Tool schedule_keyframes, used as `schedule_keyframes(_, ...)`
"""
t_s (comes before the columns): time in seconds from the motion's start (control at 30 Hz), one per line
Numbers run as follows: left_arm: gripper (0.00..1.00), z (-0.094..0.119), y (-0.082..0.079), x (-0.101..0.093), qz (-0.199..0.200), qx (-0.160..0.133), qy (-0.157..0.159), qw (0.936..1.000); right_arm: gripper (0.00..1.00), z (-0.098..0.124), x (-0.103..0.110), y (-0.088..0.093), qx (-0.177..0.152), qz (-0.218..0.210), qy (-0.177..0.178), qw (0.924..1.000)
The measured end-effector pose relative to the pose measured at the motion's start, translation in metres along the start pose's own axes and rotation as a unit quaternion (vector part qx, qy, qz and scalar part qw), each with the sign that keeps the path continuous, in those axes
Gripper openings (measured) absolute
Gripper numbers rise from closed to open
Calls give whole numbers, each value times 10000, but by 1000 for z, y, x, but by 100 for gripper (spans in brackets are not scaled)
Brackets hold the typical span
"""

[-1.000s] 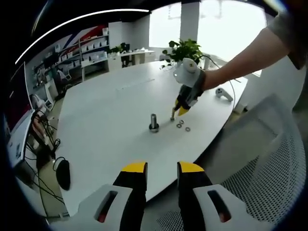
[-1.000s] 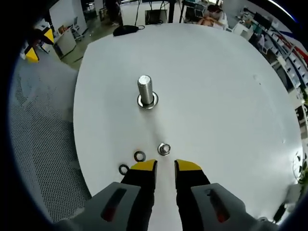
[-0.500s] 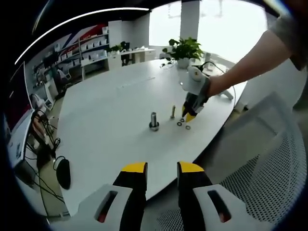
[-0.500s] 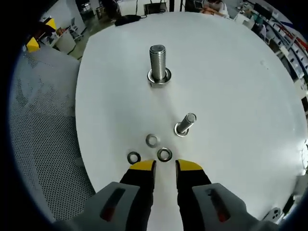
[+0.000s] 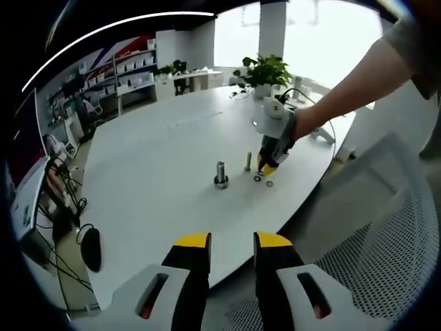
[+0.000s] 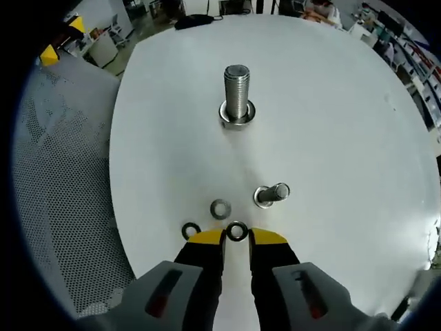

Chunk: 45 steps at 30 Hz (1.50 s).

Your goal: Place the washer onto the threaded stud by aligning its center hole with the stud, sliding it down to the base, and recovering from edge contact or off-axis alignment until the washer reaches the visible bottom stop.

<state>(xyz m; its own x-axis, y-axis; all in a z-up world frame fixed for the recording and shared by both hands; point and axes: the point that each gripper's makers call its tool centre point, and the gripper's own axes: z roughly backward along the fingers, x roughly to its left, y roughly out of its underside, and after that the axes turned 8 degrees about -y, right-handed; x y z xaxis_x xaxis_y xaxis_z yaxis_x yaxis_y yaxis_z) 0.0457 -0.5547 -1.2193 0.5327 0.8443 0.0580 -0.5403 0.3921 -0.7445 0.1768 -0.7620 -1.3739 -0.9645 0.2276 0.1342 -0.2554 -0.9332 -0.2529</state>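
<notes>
A thick threaded stud (image 6: 236,93) stands upright on the white table (image 6: 331,124), and it also shows at mid-table (image 5: 220,172). A smaller bolt (image 6: 271,195) (image 5: 248,161) stands to its right. Three washers lie flat near the table edge: one (image 6: 220,208) ahead, one (image 6: 190,229) to the left, and one (image 6: 236,231) right at my right gripper's tips. My right gripper (image 6: 236,240) (image 5: 265,164) hovers low over them, jaws narrowly apart, holding nothing. My left gripper (image 5: 232,241) is open, well back from the table edge.
A mesh chair (image 5: 386,227) (image 6: 62,172) stands at the table edge next to the washers. A potted plant (image 5: 265,70) and a small white device (image 5: 318,133) sit at the table's far end. A mouse (image 5: 90,249) and cables lie on the floor.
My right gripper swung from over the small bolt back toward the table edge, then closed in on the washers until one lies at its tips. The left gripper stayed still.
</notes>
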Motion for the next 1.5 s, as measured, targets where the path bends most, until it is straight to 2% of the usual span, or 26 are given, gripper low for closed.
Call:
schedule_keyframes(0.3, 22, 0, 0, -1, -18, 4, 29, 10000, 14, -1, 1, -1, 739, 198, -7, 9971)
schedule_keyframes(0.4, 22, 0, 1, -2, -34, 24, 36, 10000, 14, -2, 1, 0, 862, 191, 10, 9961)
schedule_keyframes(0.43, 22, 0, 1, -2, -38, 21, 38, 10000, 14, -1, 0, 0, 828, 94, 11, 9965)
schedule_keyframes(0.47, 22, 0, 1, -2, -39, 20, 33, 10000, 14, -1, 0, 0, 538, -252, -1, 9982)
schedule_keyframes(0.53, 22, 0, 1, -1, -30, 13, 22, 10000, 14, 0, -1, 0, 223, -473, -46, 9986)
schedule_keyframes(0.6, 22, 0, 0, -1, -22, -11, 4, 10000, 13, 2, -2, 1, 46, -153, 109, 9998)
schedule_keyframes(0.7, 22, 1, -1, -1, -22, -33, 10, 10000, 13, 2, 3, 1, -1, -103, 260, 9996)
schedule_keyframes(0.8, 22, 1, -1, -2, -45, -40, 23, 10000, 13, 1, 0, 0, -65, -269, 283, 9992)
schedule_keyframes(0.93, 22, 1, -1, -1, -40, -51, 5, 10000, 13, 1, 2, 1, -70, -263, 328, 9991)
schedule_keyframes(1.13, 22, 1, 0, -2, -85, -10, 6, 10000, 13, 2, 2, 4, -396, -563, 346, 9970)
schedule_keyframes(1.27, 22, 1, 0, -2, -71, -20, 1, 10000, 13, 7, -1, 11, -503, -770, 403, 9949)
schedule_keyframes(1.33, 22, 1, 0, -2, -71, -17, 3, 10000, 13, 10, -3, 10, -648, -927, 369, 9929)
schedule_keyframes(1.5, 22, 1, -1, -3, -80, -24, 31, 10000, 13, 26, -9, 4, -891, -957, 488, 9902)
